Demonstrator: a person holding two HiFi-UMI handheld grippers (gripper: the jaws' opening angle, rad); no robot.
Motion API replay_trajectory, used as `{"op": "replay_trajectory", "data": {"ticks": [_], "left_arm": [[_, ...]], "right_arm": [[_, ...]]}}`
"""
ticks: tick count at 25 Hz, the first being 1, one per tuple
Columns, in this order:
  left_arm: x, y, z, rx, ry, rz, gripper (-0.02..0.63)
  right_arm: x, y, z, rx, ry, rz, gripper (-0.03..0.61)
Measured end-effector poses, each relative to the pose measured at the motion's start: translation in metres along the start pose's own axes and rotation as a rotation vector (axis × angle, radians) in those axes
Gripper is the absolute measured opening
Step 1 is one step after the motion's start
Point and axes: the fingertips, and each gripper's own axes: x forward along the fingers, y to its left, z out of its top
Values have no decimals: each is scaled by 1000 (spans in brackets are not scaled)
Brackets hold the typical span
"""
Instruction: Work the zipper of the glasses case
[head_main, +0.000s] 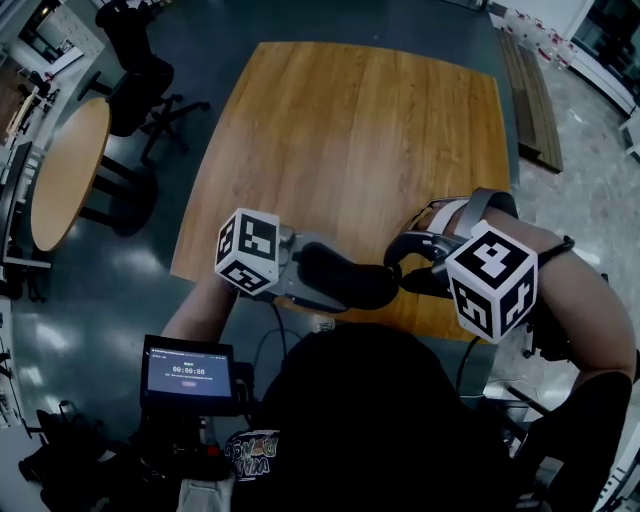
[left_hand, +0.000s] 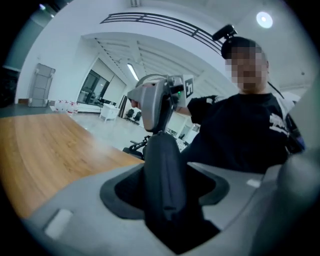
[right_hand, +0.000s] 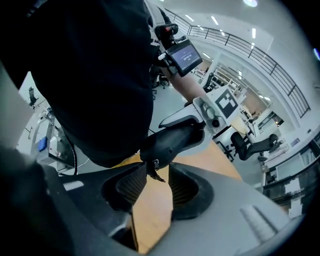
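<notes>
A black glasses case hangs in the air over the near edge of the wooden table, stretched between my two grippers. My left gripper is shut on one end of it; in the left gripper view the case stands pressed between both pads. My right gripper is at the other end. In the right gripper view its jaws stand apart, and the small zipper pull dangles from the case into the gap, with neither pad pressing on it.
A round wooden table and a black office chair stand to the left on the dark floor. A small screen sits at the person's chest. A wooden bench lies at the far right.
</notes>
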Motion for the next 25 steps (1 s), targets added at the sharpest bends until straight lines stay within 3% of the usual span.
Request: {"op": "replay_trajectory", "data": {"ticks": [4, 7, 10, 13, 17, 19, 25], "left_arm": [[3, -1, -12, 33, 76, 20, 261], [3, 0, -13, 35, 81, 29, 261], [5, -3, -12, 32, 74, 24, 261], [3, -2, -11, -12, 20, -3, 264], [0, -13, 8, -148, -202, -138, 268], [4, -19, 16, -181, -271, -200, 269], [30, -32, 28, -130, -211, -283, 281]], "right_arm": [[14, 10, 1, 1, 13, 107, 124], [12, 10, 1, -3, 13, 121, 35], [9, 12, 4, -9, -2, 108, 34], [4, 1, 4, -26, -16, 27, 31], [-14, -22, 10, -70, -26, -172, 29], [-17, -28, 11, -111, 5, -261, 28], [-20, -35, 18, -216, 94, -387, 28]]}}
